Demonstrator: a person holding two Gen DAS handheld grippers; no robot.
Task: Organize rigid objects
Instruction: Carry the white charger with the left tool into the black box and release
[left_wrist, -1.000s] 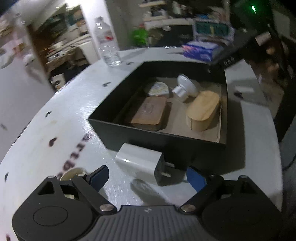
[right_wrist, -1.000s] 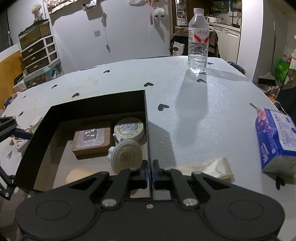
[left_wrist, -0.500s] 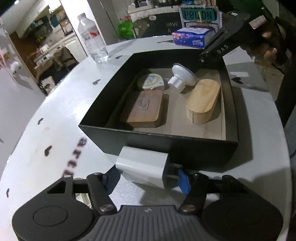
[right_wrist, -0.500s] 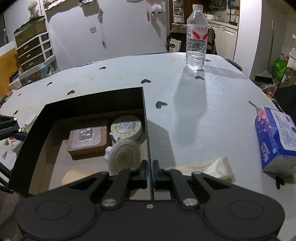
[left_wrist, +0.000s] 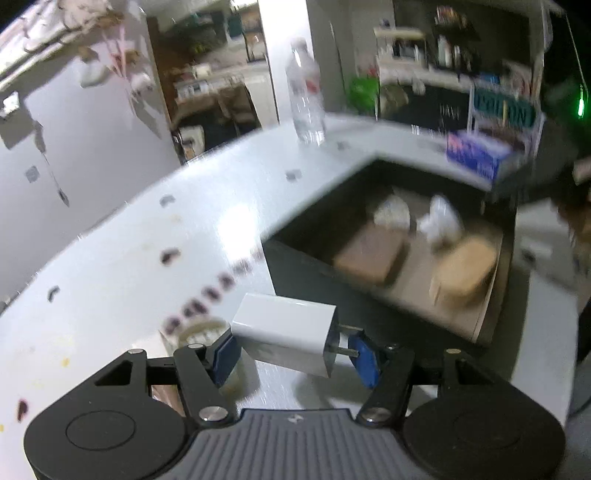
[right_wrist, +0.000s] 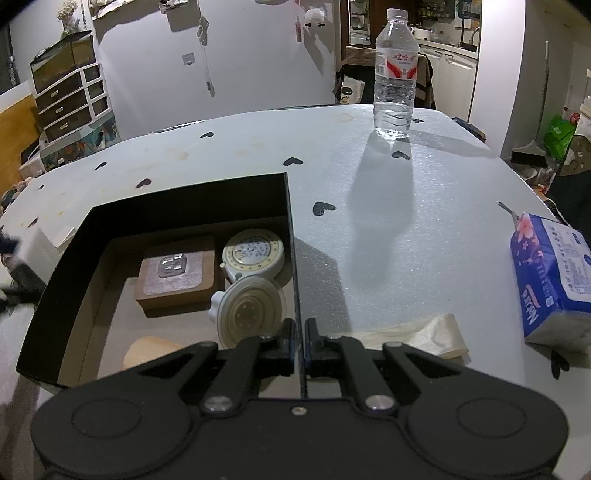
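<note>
L gripper (left_wrist: 293, 354): black two-finger tool w/ blue pads, pinching the white rectangular plastic wall charger (left_wrist: 284, 338) end to end; one pad on its flat back, other pad on the metal prongs (left_wrist: 345, 339).
Charger: tilted, prongs twd the box, held clear of the tabletop, just in front of the box's near wall; also seen blurred at far left edge in R wrist view.
R gripper (right_wrist: 298, 345): black fingers pressed together on the thin side wall of the box, wall running between the pads.
Box: black open-top square cardboard box (right_wrist: 62, 266) w/ tan floor, on the table; L view blurred.
In box: brown square wooden block w/ clear insert on top (right_wrist: 175, 275), lying flat; round cream dial-faced disc (right_wrist: 254, 253) just beside it, twd the wall; white round ribbed cap w/ short stem (right_wrist: 249, 314) tipped on edge, touching the disc; light wooden oval piece (left_wrist: 463, 269) nearer the R gripper, mostly hidden in R view.
Table: white speckled top w/ small dark heart marks (right_wrist: 424, 206).
Bottle: clear plastic water bottle w/ red-white label (right_wrist: 394, 70), upright at far edge, well apart from box.
Tissues: blue-purple soft pack of tissues (right_wrist: 550, 280) at the table's right edge in R view.
Cloth: cream folded strip (right_wrist: 417, 334) flat on table, just beside R gripper.
Small round item: pale, under L gripper's finger (left_wrist: 199, 334); can't tell what.
</note>
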